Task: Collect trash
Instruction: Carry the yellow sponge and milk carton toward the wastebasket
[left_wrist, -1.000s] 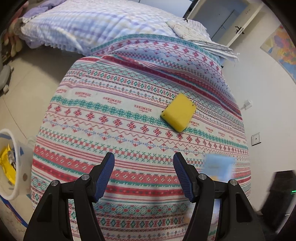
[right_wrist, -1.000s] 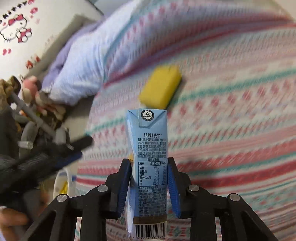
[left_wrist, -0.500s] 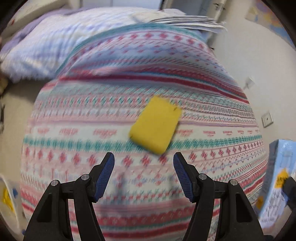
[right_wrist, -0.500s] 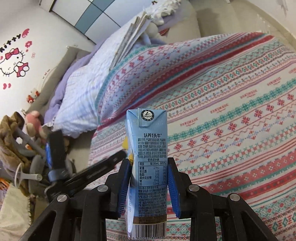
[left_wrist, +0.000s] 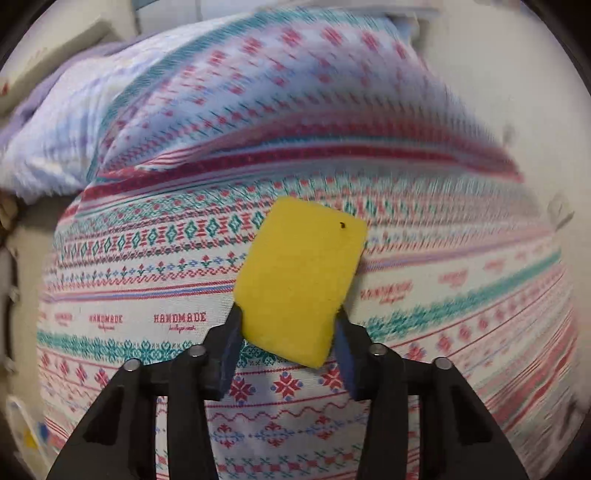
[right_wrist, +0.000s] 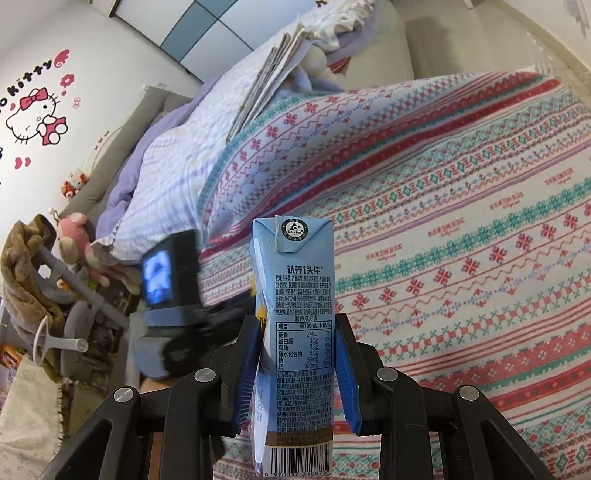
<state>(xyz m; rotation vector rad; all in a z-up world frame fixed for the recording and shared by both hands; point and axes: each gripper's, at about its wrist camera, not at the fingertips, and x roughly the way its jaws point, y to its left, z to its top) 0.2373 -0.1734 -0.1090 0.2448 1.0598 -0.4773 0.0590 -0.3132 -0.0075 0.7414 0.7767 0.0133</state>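
A yellow sponge (left_wrist: 301, 273) lies on the patterned bed cover (left_wrist: 147, 266). My left gripper (left_wrist: 287, 314) has its blue pads against the sponge's near end on both sides, shut on it. In the right wrist view my right gripper (right_wrist: 297, 332) is shut on an upright light-blue milk carton (right_wrist: 301, 280), held above the same bed cover (right_wrist: 461, 221). The left gripper's body (right_wrist: 170, 273) shows blurred to the left of the carton. The sponge is hidden in that view.
A purple-and-white checked quilt (right_wrist: 173, 162) lies at the head of the bed, with folded newspapers (right_wrist: 269, 77) on it. Plush toys (right_wrist: 74, 251) and grey stroller parts (right_wrist: 81, 295) crowd the floor on the left. A white bin edge (left_wrist: 18, 424) shows low left.
My left gripper has moved forward to the sponge and its fingers have narrowed onto it. The right gripper has kept hold of the carton and tilted up over the bed.
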